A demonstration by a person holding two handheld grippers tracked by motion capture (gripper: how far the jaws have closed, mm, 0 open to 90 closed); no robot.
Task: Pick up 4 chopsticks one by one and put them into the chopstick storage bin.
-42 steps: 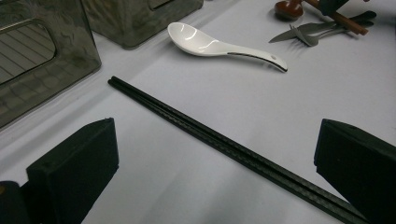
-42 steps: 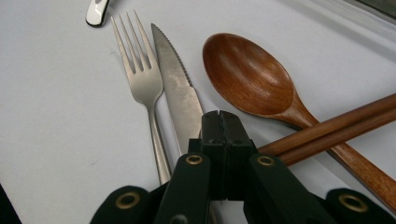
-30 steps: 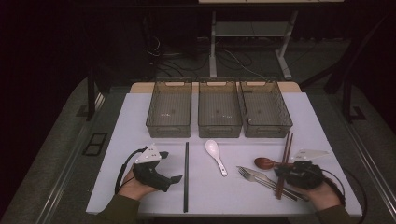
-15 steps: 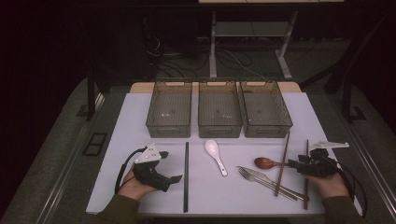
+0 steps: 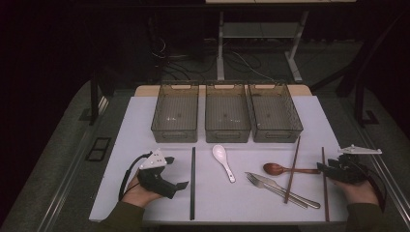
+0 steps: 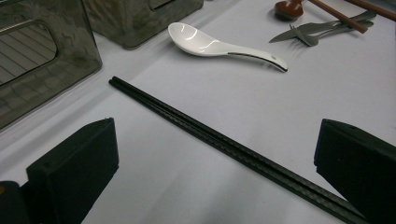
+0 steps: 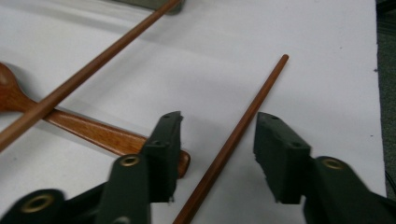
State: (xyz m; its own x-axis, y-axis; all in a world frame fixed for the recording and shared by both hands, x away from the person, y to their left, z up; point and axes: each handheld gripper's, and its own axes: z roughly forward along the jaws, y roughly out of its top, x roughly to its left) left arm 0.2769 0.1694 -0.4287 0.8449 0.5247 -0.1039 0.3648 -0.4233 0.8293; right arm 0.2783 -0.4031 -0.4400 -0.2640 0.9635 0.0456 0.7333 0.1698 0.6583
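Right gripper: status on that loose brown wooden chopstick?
Right gripper open, jaws just closing, straddling brown wooden chopstick, no contact. Left gripper open, idle by black chopsticks. Wooden spoon handle close beside one jaw.

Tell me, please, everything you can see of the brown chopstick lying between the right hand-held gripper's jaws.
The brown chopstick is a thin round stick, wood by its look, reddish brown with a blunt far end. It lies flat on the white table, apart from the other brown chopstick and beside the wooden spoon's handle. The right hand-held gripper straddles it with jaws open, pads clear of it.
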